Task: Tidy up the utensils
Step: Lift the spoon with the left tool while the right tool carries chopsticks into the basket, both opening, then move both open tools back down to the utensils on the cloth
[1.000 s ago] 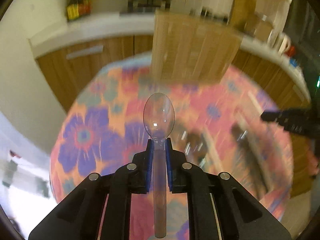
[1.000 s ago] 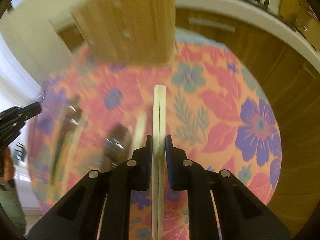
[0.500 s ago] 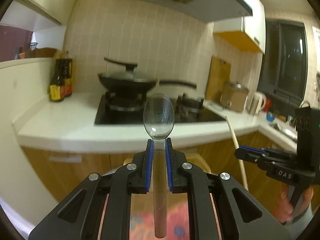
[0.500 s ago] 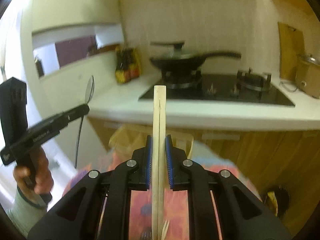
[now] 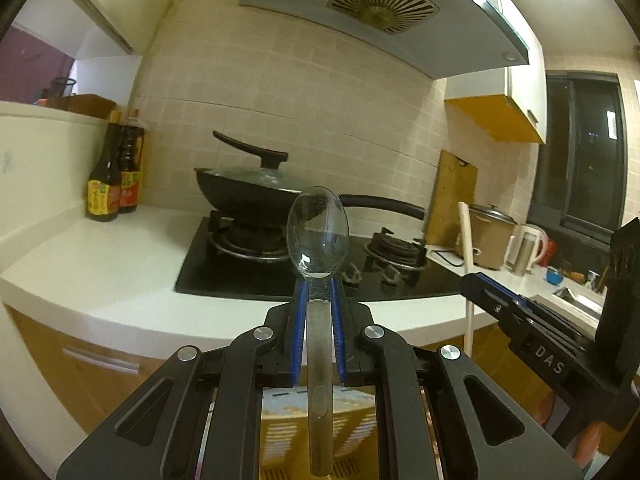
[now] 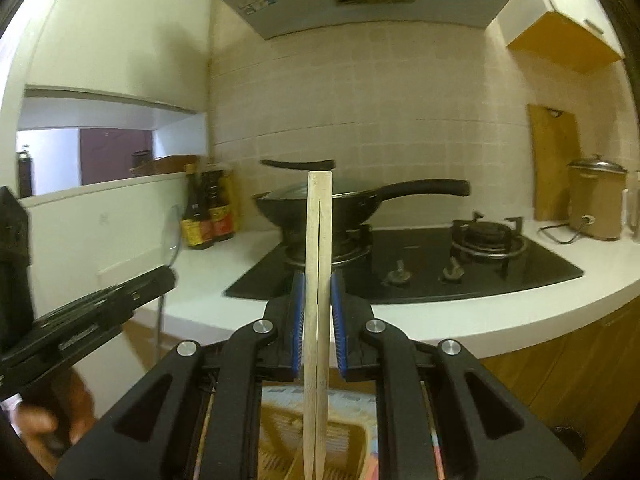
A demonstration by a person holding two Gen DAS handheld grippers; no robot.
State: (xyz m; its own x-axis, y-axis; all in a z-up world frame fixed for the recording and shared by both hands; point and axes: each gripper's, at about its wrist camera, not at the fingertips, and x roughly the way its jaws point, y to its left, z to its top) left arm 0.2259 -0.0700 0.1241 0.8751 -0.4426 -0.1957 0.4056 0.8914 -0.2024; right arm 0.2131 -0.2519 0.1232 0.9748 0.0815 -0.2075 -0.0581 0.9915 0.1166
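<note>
My left gripper is shut on a clear plastic spoon, bowl up, handle running down between the blue pads. My right gripper is shut on a pair of wooden chopsticks held upright. Both are raised and face the kitchen counter. The right gripper with its chopsticks shows at the right of the left wrist view. The left gripper with the spoon shows at the left of the right wrist view. A wooden slatted holder lies below, partly hidden by the fingers.
A white counter holds a black gas hob with a lidded wok. Sauce bottles stand at the left. A cutting board, rice cooker and kettle stand at the right.
Both grippers have tilted up from the flowered tablecloth to face the counter and wall. Each keeps its utensil. The views have steadied since half a second ago.
</note>
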